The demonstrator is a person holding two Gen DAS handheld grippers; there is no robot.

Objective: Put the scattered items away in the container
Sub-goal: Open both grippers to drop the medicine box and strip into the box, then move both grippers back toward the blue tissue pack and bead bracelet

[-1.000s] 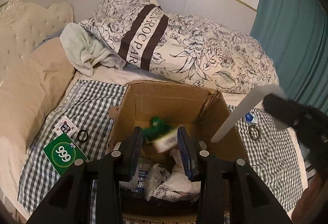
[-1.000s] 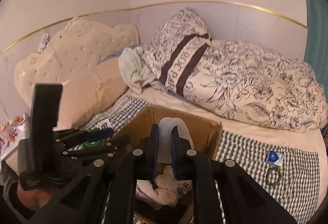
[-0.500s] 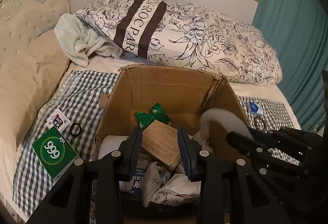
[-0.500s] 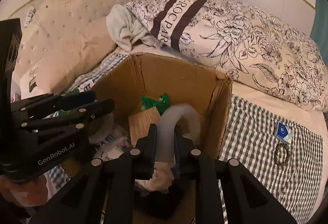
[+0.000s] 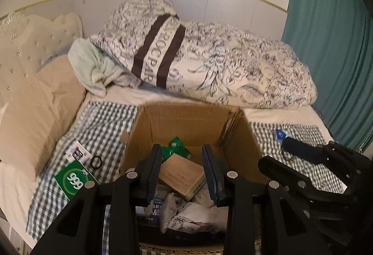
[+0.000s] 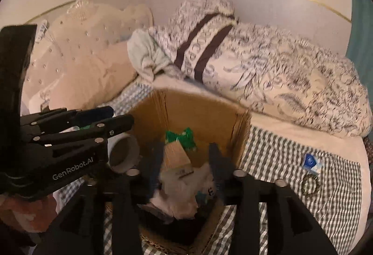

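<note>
Both claws, left (image 5: 181, 171) and right (image 6: 185, 165), hang wide and empty above the cardboard box (image 5: 186, 124), already partly filled. The green 999 packet (image 5: 73, 179), black ring (image 5: 96, 161) and blue sachet (image 6: 310, 160) remain on the bed.

From my feed I see a floral duvet (image 5: 233, 73) heaped along the far side of the bed (image 5: 144, 95), with a brown-striped lettered panel facing me. A pale green towel (image 5: 93, 68) lies crumpled against its left end. A beige pillow (image 5: 35, 110) leans by the cream tufted headboard (image 5: 28, 45). A checked cloth (image 5: 102, 122) covers the mattress. A teal curtain (image 5: 331, 45) hangs on the right.
</note>
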